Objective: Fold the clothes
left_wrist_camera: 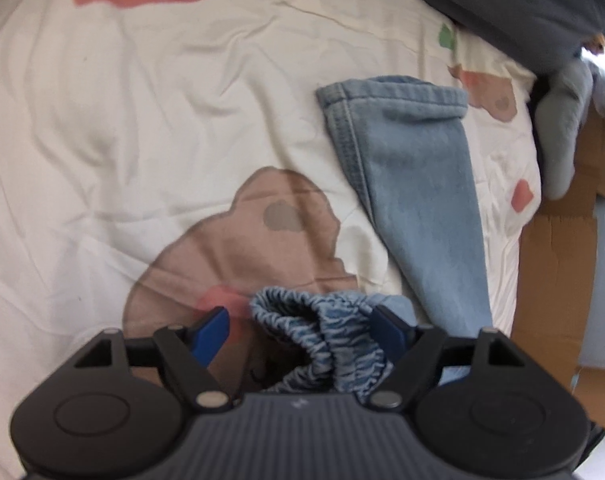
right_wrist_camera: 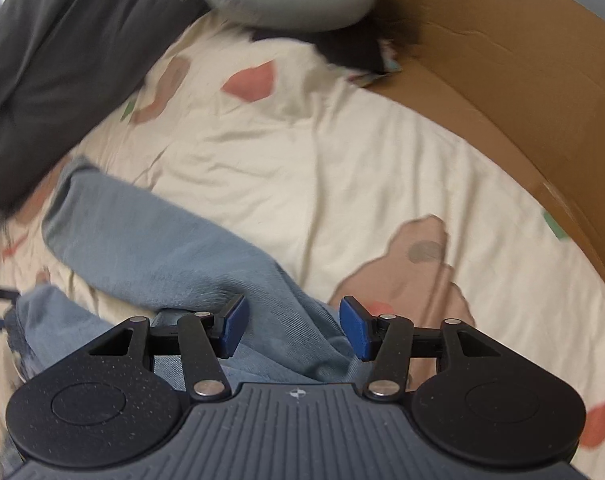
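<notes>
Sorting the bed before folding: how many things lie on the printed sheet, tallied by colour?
Blue: 1, the jeans
Dark grey: 1, the blanket
Light grey: 1, the curved cushion
Total: 3

2 wrist fisheyes, steeply downward, close over bedsheet point(left_wrist_camera: 142, 120), both sharing jeans point(left_wrist_camera: 418, 184)

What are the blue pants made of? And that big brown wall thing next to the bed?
The blue pants look like denim: faded, with stitched seams and a scrunched stretchy waistband. The brown thing looks like plain cardboard: flat, matte, with a crease line. The cream bed cover looks like soft, wrinkly cotton, though that's a guess.
</notes>
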Tool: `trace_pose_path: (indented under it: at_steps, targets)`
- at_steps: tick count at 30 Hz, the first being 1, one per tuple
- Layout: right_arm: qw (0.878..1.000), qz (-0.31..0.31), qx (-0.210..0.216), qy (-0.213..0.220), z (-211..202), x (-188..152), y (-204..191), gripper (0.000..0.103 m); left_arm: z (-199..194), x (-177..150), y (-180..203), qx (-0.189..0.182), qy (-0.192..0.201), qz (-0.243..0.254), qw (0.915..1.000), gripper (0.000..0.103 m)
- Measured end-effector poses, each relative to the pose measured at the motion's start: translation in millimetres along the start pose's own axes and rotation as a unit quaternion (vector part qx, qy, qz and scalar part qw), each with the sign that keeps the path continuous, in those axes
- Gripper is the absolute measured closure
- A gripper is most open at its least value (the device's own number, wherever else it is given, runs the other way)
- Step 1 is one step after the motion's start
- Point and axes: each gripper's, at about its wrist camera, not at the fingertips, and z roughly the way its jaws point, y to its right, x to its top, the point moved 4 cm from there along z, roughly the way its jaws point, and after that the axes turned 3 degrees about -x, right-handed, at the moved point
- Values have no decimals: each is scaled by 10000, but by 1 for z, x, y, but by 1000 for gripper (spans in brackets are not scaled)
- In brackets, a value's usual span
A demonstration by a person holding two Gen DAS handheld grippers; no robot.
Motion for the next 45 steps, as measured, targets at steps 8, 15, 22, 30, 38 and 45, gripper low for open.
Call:
trace_pose_path:
  at_steps: [8,15,22,30,38,45]
  targets:
    - [9952,-940,68,-261,41,5,-34,35,21,4,-4,-348,-171,-793,9961,23]
    - [9937,-1053,120,-368,65,12,-42,36,29,3,5,-363,-281,-780,9959,26]
    - [9921,-1063,114,-661,72,4,-45,99,25,1,17,-442,-228,-550,9972,42]
    - [9969,-740,177,-215,14,5,-27,101,3,-4,41,-555,-66,122,9984,50]
    - [9995,-101,-169,248,-55,-8,-2,101,-24,-13,65,-703,66,741,9947,54]
    - [9925,650,-595,844,-130,-30,24,101,-43,-25,83,-594,76,1618,9850,54]
